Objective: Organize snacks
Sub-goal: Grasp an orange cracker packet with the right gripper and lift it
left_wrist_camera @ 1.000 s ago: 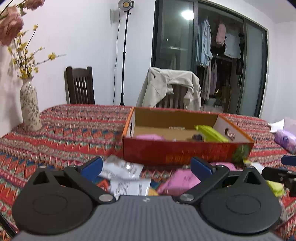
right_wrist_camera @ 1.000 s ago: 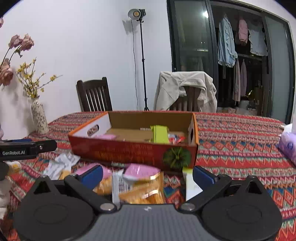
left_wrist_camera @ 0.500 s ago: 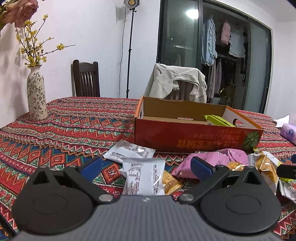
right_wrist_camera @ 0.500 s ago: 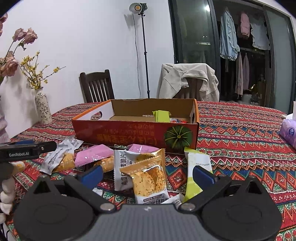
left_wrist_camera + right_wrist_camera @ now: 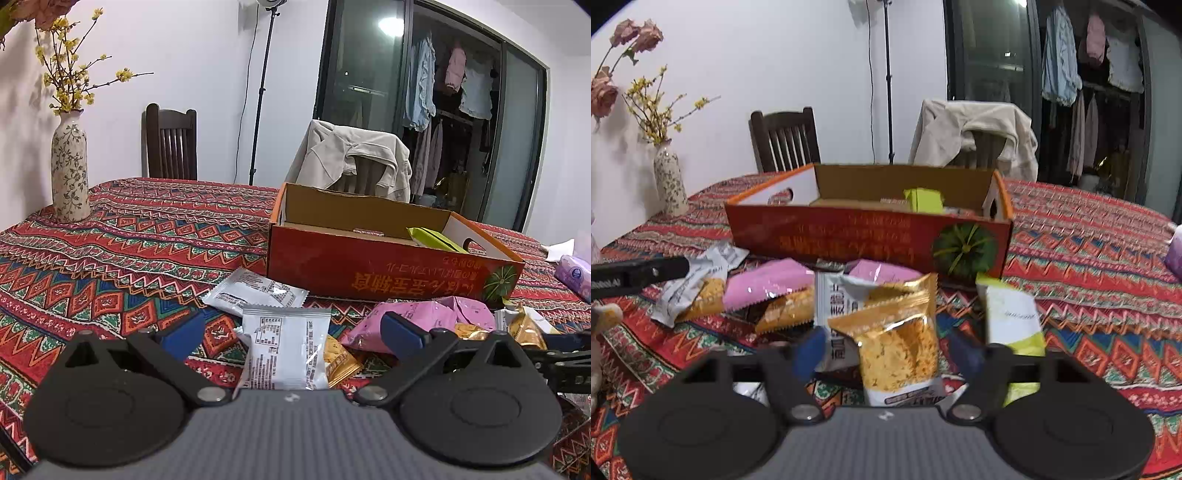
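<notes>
A red cardboard box (image 5: 369, 273) (image 5: 849, 240) stands open on the patterned tablecloth with a green packet inside. Loose snack packets lie in front of it. My left gripper (image 5: 291, 332) is open low over the table, with a white packet (image 5: 286, 350) lying between its fingers. My right gripper (image 5: 888, 352) has its jaws closing around a gold packet of orange snacks (image 5: 897, 343); the blue pads stand close beside it and do not visibly press on it. Pink packets (image 5: 768, 282) and a green-and-white packet (image 5: 1012, 314) lie beside it.
A flowered vase (image 5: 69, 173) stands at the table's left edge. A purple tissue pack (image 5: 576, 273) lies at the far right. Two chairs, one draped with a beige jacket (image 5: 354, 158), stand behind the table. The other gripper's arm (image 5: 639, 275) reaches in from the left.
Both grippers have sunk toward the packets in front of the box. The right gripper's jaws have narrowed from wide apart to close around the gold packet.
</notes>
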The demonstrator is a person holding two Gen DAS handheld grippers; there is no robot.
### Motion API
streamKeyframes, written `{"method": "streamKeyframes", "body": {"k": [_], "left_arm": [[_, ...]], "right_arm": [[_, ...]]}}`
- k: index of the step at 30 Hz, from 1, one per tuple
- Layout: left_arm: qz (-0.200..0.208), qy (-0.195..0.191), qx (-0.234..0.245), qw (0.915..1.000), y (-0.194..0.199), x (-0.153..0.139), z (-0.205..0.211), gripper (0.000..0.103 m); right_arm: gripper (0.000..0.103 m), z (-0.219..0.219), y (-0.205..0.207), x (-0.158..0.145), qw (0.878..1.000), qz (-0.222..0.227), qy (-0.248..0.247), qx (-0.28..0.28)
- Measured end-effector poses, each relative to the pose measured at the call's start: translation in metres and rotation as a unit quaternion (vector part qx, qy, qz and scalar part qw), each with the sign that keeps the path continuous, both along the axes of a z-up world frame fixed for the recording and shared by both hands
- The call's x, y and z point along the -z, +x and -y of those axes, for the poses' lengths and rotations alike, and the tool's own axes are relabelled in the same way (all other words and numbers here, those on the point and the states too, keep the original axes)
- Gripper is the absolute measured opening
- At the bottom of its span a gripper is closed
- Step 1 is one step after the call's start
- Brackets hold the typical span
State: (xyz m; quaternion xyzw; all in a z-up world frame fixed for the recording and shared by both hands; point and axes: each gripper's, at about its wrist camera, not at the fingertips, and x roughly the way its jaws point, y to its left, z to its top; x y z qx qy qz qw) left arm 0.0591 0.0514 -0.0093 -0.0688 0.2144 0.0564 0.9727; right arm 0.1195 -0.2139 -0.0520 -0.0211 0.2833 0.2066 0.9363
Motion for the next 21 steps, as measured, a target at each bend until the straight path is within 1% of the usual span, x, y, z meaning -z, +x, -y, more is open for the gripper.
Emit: {"method": "streamKeyframes", "body": {"k": [1, 4, 9, 16, 19, 21], "left_arm": [[0.000, -0.001, 0.000, 1.0000, 0.000, 0.000, 0.000, 0.103], [-0.002, 0.000, 0.001, 1.0000, 0.000, 0.000, 0.000, 0.103], [-0.001, 0.002, -0.002, 1.0000, 0.001, 0.000, 0.001, 0.103], [-0.001, 0.007, -0.007, 1.0000, 0.000, 0.001, 0.003, 0.103], [-0.001, 0.008, -0.010, 0.9999, -0.001, 0.000, 0.003, 0.103], [-0.001, 0.009, -0.011, 0.9999, -0.001, 0.000, 0.003, 0.103]], "right_arm": [[0.051, 0.000, 0.001, 0.001, 1.000, -0.001, 0.000, 0.001], [0.046, 0.004, -0.002, -0.001, 1.000, 0.005, 0.014, 0.001], [0.042, 0.011, -0.006, -0.010, 0.999, 0.028, 0.031, 0.009], [0.042, 0.012, -0.011, -0.032, 0.996, 0.080, 0.042, 0.012], [0.042, 0.013, -0.006, -0.032, 0.994, 0.093, 0.056, 0.017], [0.042, 0.013, -0.001, -0.027, 0.993, 0.094, 0.065, 0.023]]}}
